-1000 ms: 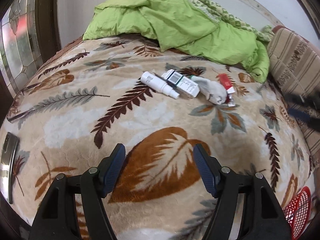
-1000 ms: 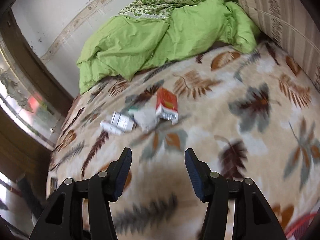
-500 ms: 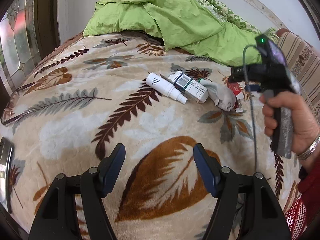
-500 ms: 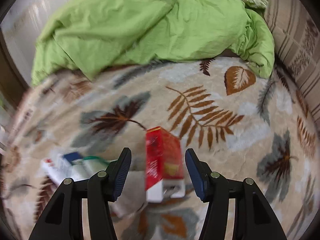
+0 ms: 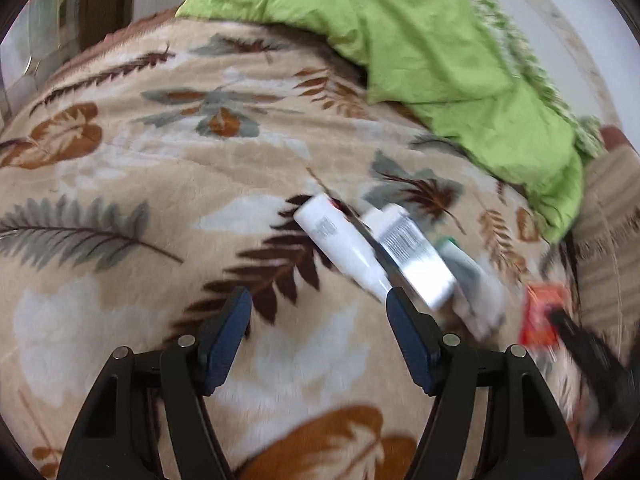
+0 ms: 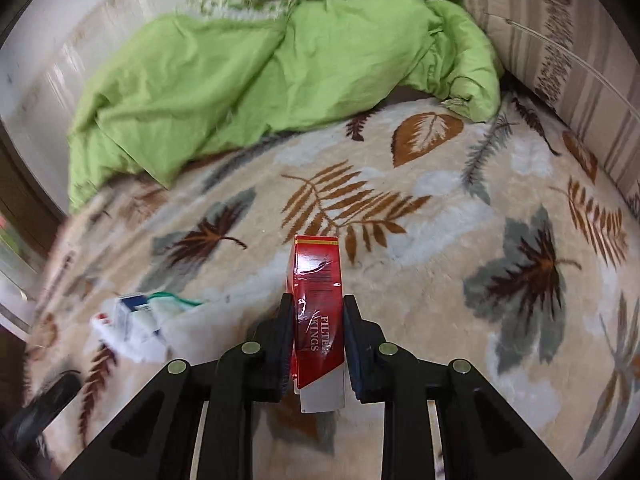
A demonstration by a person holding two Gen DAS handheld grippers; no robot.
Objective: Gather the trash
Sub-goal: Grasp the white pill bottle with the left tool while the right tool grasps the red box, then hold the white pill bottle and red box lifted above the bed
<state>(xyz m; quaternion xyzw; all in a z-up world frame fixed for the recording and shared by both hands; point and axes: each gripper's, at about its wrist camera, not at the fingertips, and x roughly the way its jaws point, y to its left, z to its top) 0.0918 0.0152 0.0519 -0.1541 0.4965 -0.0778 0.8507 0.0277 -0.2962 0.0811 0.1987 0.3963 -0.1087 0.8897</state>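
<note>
Red cigarette pack (image 6: 318, 304) between my closing right gripper (image 6: 315, 312) pads, left gripper (image 5: 318, 312) angled down, jaws apart, near white bottle (image 5: 340, 248).

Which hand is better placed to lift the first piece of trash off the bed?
Right: its tongs are closing with the red pack between the pads. The left tongs gape, short of the white bottle.

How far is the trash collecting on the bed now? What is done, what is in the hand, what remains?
Nothing looks collected yet. In hand: the right gripper is closing its jaws on the red cigarette pack, which is between them and still down at the blanket. Left: the white tube, the white box and the blurred crumpled piece lie on the bed; the left gripper is open, near the tube.
</note>
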